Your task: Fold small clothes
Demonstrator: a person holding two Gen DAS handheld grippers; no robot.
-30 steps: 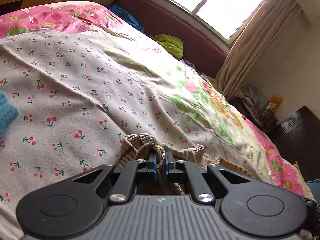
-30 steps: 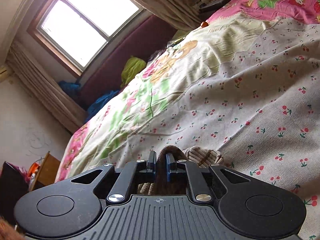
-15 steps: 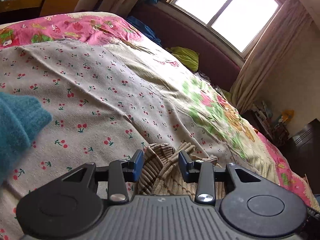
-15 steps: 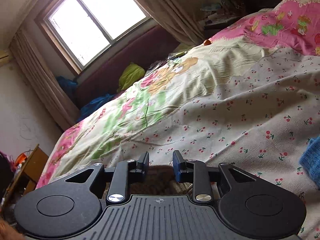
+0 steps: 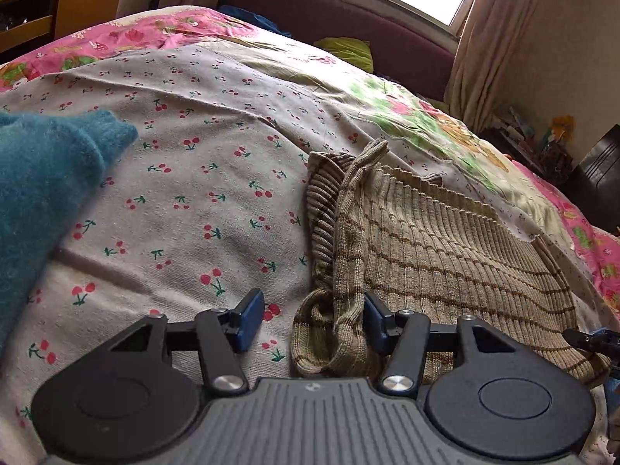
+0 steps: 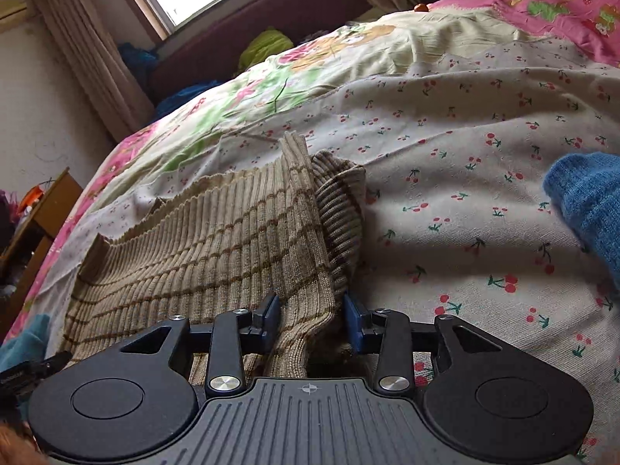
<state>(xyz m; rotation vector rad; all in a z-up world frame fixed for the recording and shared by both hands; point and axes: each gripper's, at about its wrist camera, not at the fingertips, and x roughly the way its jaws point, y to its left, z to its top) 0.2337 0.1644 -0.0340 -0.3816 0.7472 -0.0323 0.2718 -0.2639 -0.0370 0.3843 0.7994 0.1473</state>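
Note:
A beige ribbed knit garment with thin brown stripes (image 5: 438, 240) lies folded flat on the cherry-print bedsheet (image 5: 186, 178). It also shows in the right wrist view (image 6: 217, 240). My left gripper (image 5: 312, 319) is open, its jaws spread wide around a bunched end of the knit without clamping it. My right gripper (image 6: 312, 317) is open too, its jaws spread on either side of the near fold of the same garment. A teal fuzzy knit (image 5: 42, 178) lies at the left; it appears blue in the right wrist view (image 6: 589, 201), at the right edge.
The bed carries a floral pink and green quilt (image 5: 426, 116) beyond the sheet. A maroon headboard (image 5: 348, 15), window and curtains (image 5: 488, 27) stand behind. A wooden desk (image 5: 58, 4) is at far left, a dark cabinet (image 5: 600, 162) at right.
Both grippers have opened and let go of the beige knit, then drawn back. The garment now lies spread flat on the sheet. The teal knit has come into view.

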